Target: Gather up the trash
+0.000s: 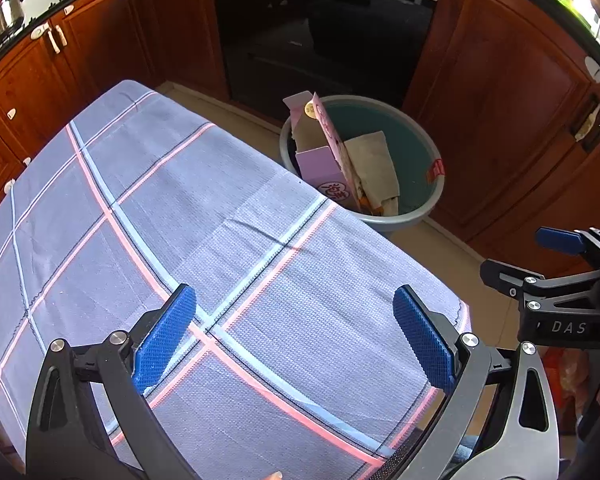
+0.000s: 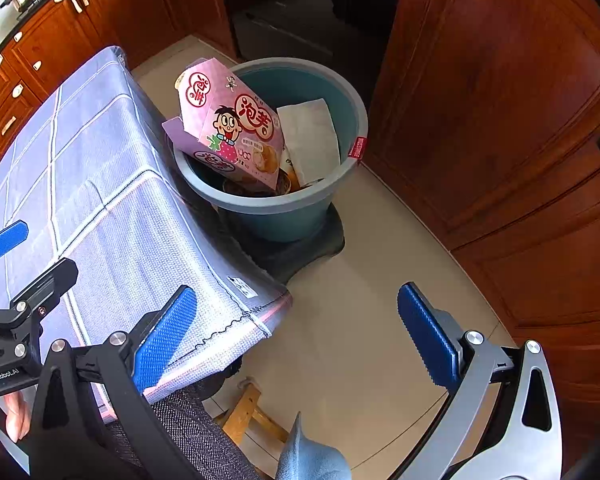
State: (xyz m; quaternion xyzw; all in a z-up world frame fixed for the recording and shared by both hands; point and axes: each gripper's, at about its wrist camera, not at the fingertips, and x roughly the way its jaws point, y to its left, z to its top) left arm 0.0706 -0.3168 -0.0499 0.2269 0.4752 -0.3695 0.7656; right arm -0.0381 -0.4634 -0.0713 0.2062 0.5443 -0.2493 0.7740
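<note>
Both hand-held grippers (image 1: 294,336) (image 2: 298,338) wide apart, pink box (image 2: 230,128) in bin (image 2: 296,204)

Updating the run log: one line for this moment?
left tool open, empty | right tool open, empty | pink box, paper in bin

Table with blue-grey checked cloth (image 1: 228,216), pink and light-blue stripes, a small crease near its middle. Red-brown wood cabinets (image 1: 512,92) wrap the far side and right; white child-lock latches (image 1: 40,31) on the far-left doors. Black oven (image 1: 324,28) far centre, between cabinet runs. Steel pot (image 1: 2,14) on the counter, far left. Beige tile floor (image 2: 380,264). Wooden stool frame (image 2: 248,412) under the table's near corner, partly hidden.
</note>
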